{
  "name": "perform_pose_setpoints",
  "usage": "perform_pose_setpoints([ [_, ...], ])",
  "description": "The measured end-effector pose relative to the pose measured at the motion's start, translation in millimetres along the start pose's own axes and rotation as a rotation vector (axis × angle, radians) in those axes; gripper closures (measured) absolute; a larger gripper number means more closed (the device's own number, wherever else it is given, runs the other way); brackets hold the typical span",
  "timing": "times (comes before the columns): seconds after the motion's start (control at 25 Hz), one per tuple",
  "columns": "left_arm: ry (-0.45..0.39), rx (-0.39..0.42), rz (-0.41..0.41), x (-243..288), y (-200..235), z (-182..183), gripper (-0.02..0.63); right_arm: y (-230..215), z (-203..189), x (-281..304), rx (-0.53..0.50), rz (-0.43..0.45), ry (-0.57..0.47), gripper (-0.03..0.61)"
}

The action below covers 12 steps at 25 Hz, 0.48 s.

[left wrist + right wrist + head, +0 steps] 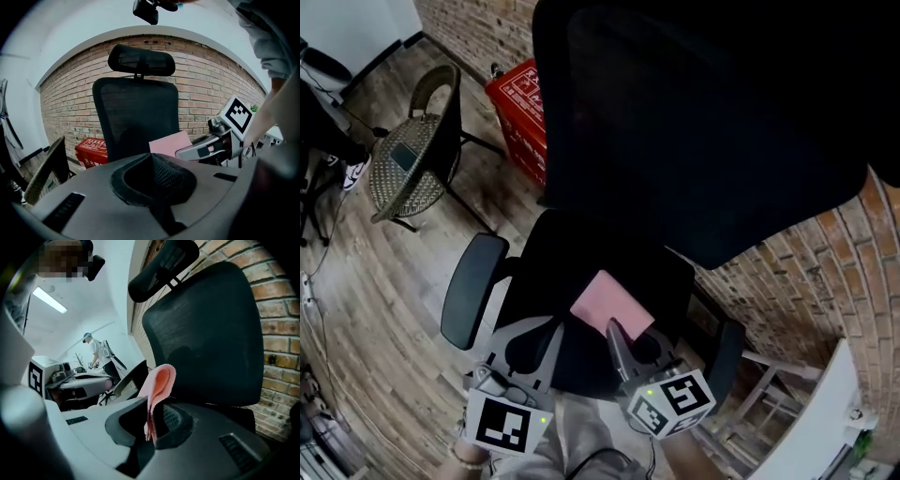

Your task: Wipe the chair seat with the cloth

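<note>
A black office chair stands by the brick wall, its seat [546, 281] below me and its mesh back [136, 117] upright behind. A pink cloth [611, 305] hangs over the seat, pinched at one edge by my right gripper [615, 330], which is shut on it. In the right gripper view the cloth [159, 383] stands up folded between the jaws of the right gripper [152, 408]. My left gripper [551, 330] hovers over the seat's front left, shut with nothing in it. The left gripper view shows the left gripper [151, 158], the cloth [169, 142] and the right gripper [201, 150] beside it.
The chair's left armrest [473, 289] juts out beside my left gripper. A wicker chair [408, 164] and a red crate [520, 108] stand on the wooden floor at the left. The brick wall [825, 272] runs close along the right. A person [96, 352] stands far off.
</note>
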<state>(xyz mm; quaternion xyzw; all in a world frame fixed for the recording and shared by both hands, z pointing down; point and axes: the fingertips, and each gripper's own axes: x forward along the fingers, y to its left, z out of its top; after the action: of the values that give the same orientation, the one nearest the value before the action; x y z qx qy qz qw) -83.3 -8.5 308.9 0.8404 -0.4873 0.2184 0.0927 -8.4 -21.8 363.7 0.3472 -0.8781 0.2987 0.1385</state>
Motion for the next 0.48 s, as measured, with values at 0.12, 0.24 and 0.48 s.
perform_pose_setpoints([
  [0.12,0.020,-0.002,-0.018,15.4,2.6,-26.2,0.595,-6.8,-13.4,31.7,-0.035,0.006,0.027,0.528],
  [0.24,0.036,-0.026,-0.024,24.4,5.8,-53.2,0.595,-6.8,-29.8,61.5,-0.122,0.017,0.076,0.528],
  [0.48,0.061,-0.084,-0.002,39.8,22.2,-101.2,0.595,-4.6,-67.4,125.2,-0.188,0.087,0.167,0.528],
])
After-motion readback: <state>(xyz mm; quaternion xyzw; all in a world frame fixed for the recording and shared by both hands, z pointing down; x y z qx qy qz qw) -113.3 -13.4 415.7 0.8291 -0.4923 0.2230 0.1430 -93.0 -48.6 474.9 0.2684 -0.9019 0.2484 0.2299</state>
